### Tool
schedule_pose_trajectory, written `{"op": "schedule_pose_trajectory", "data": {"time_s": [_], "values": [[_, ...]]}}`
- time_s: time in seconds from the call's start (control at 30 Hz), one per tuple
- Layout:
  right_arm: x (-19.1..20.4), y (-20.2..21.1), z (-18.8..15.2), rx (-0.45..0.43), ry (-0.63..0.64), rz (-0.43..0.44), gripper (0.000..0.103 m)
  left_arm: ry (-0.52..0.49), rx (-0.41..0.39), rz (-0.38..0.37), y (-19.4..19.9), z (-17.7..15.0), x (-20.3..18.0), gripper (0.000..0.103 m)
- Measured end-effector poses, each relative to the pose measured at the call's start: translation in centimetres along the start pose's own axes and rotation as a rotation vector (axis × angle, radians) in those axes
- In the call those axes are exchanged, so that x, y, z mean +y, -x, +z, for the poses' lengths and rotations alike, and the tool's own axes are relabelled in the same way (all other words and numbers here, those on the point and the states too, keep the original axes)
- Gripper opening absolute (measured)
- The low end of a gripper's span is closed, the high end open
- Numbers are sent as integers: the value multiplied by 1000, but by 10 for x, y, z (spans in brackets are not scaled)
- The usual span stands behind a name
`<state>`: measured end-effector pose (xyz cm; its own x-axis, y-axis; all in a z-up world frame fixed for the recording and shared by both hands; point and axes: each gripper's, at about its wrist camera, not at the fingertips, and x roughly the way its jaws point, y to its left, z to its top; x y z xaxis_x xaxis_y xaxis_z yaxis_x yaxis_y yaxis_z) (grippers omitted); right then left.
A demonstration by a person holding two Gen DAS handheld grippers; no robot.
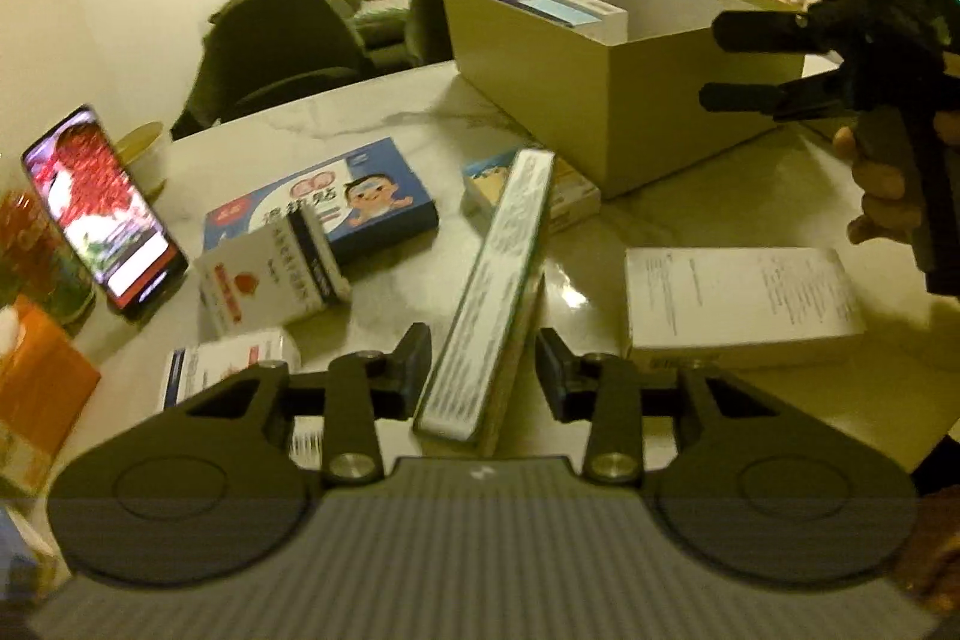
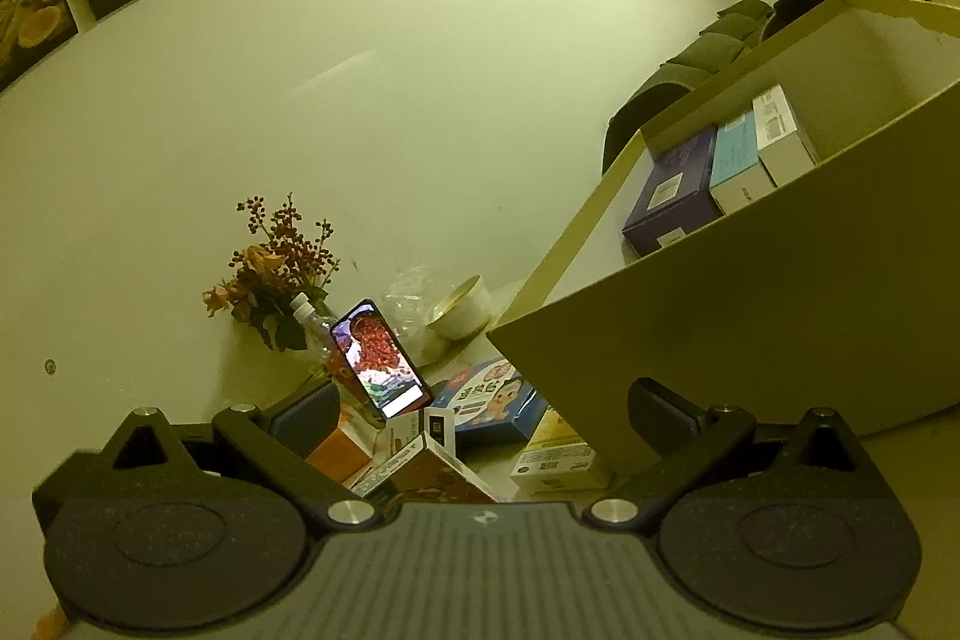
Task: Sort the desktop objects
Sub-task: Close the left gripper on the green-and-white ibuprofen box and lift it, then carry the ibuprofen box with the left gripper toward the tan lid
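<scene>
Left gripper (image 1: 483,361): matte black linkage arms with silver round-headed pivot screws, two round black side housings with embossed ovals, and a grey ribbed centre plate bearing a small white mark. Right gripper (image 2: 480,415): the same build, its black housings finely speckled, with blocky dark finger pads (image 2: 660,409).

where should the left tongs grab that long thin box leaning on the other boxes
Grip the long thin box across its narrow width at the near, lower end, coming straight along its length from the camera side. The far end is propped on a small box, while the near end lies free between the left tongs, whose pads do not yet press it.
</scene>
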<state>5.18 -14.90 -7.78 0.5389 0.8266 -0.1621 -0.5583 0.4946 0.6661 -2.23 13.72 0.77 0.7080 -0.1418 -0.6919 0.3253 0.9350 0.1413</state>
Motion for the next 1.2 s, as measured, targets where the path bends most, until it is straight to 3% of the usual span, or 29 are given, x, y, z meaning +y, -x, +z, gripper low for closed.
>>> {"op": "schedule_pose_trajectory", "data": {"time_s": [0.13, 0.4, 0.83, 0.93, 1.07, 1.2], "values": [[3, 1, 1, -1, 23, -12, 103, -27, 68, -33, -17, 18, 0, 36], [1, 6, 3, -27, 20, -17, 103, -35, 173, -77, -37, 40, -1, 18], [1, 30, 13, -207, 19, -102, 103, 59, 111, -81, -15, 77, 3, 18], [3, 31, 21, -168, 17, -80, 103, 67, 90, -71, -10, 93, 4, 18], [8, 26, 38, -66, 66, -172, 103, 80, 57, -68, -6, 118, 4, 18], [15, 23, 52, 34, 131, -170, 103, 82, 31, -77, -3, 140, -1, 18]]}}
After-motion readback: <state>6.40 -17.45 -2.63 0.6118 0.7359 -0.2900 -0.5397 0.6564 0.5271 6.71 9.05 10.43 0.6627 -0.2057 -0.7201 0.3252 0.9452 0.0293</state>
